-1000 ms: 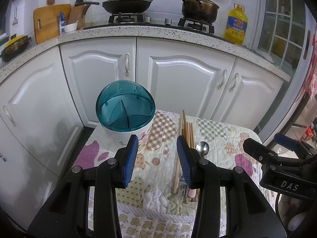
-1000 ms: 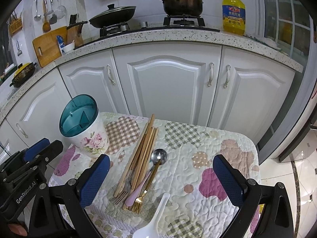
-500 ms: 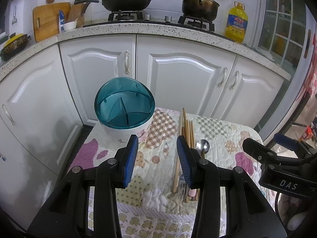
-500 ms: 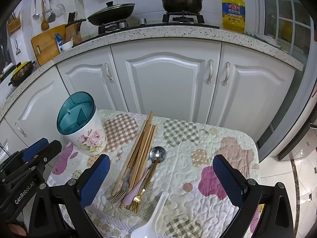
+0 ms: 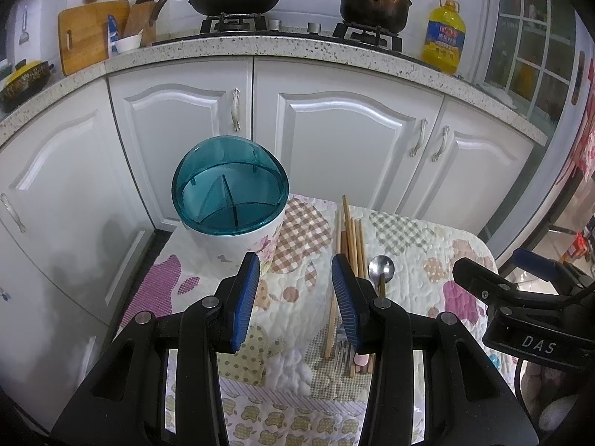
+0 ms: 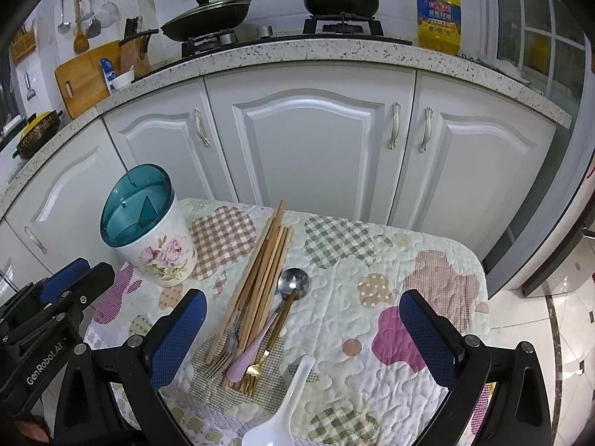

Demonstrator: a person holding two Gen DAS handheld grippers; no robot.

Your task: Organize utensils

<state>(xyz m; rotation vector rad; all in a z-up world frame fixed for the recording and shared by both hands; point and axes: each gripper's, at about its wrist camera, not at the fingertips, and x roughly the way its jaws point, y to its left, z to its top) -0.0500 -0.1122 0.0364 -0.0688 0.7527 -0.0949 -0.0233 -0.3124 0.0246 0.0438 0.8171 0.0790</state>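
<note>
A white floral utensil holder (image 6: 163,256) with a teal divided insert (image 5: 228,199) stands upright at the table's far left. To its right lie wooden chopsticks (image 6: 266,264), a steel spoon (image 6: 293,284), forks (image 6: 223,356) with a pink handle (image 6: 247,355) among them, and a white spoon (image 6: 286,409) near the front edge. My left gripper (image 5: 295,297) is open and empty, above the table just in front of the holder. My right gripper (image 6: 303,338) is wide open and empty, above the utensil pile.
The small table wears a patchwork quilted cloth (image 6: 390,297). White kitchen cabinets (image 6: 312,148) stand right behind it, under a speckled counter (image 6: 297,52) with a stove, pots and an oil bottle (image 6: 438,15). A tiled floor (image 6: 557,334) lies to the right.
Both grippers have dropped slightly and moved a little closer to the table. Their jaws stay as open as before. Nothing on the table has moved.
</note>
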